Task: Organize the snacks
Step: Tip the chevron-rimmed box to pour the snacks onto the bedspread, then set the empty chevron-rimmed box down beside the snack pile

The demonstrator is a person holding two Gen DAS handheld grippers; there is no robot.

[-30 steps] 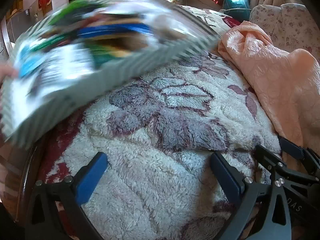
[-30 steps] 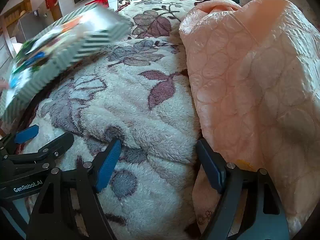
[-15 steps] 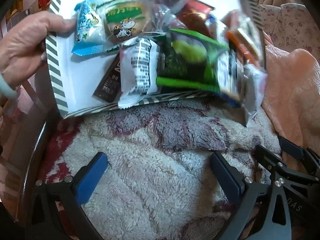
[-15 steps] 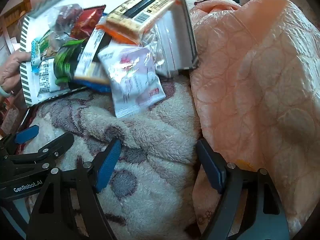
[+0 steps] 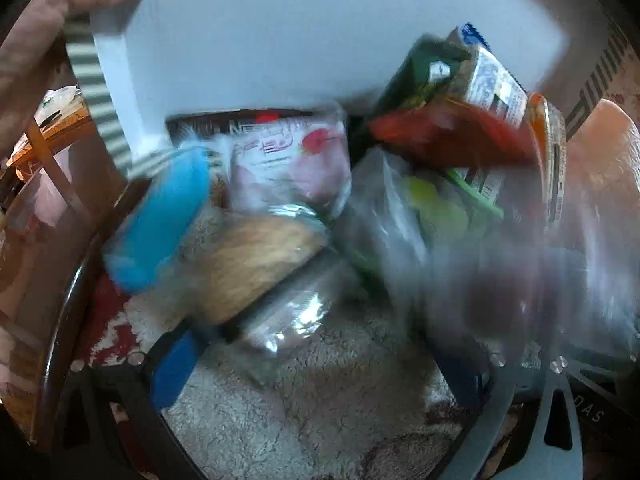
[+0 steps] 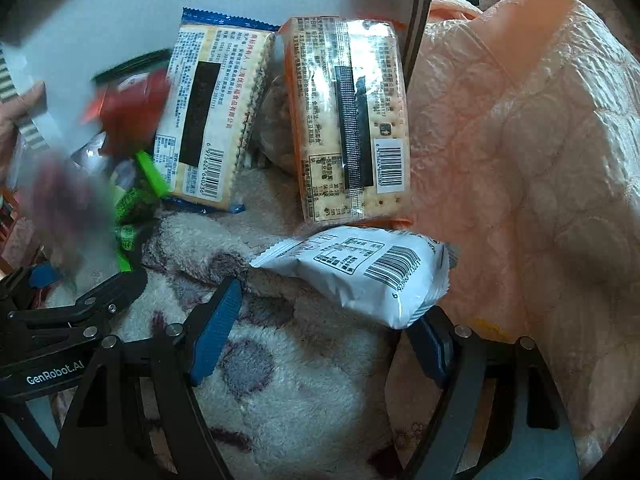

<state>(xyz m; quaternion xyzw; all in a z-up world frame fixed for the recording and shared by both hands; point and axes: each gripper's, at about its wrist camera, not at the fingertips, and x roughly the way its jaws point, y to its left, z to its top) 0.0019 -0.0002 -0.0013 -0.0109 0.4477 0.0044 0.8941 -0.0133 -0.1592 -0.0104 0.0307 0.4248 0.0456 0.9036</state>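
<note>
White striped-rim cardboard tray (image 5: 280,40) tips, crinkly snack packets (image 6: 348,120) spilling onto our fleecy floral blanket (image 6: 300,392); left gripper (image 5: 320,372) and right gripper (image 6: 320,332) jaws both spread, empty.

The striped tray (image 5: 104,92) has tipped steeply, spilling snack packets (image 6: 348,120) onto the fleece blanket (image 6: 304,392)

Two low wrist views, side by side, sharing fleece blanket (image 6: 320,400), snacks (image 6: 352,128)

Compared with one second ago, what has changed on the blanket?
A hand has tipped the striped tray steeply, and the snack packets have slid out onto the fleece blanket; a white packet now lies near the right gripper. Both grippers stayed open and in place.
</note>
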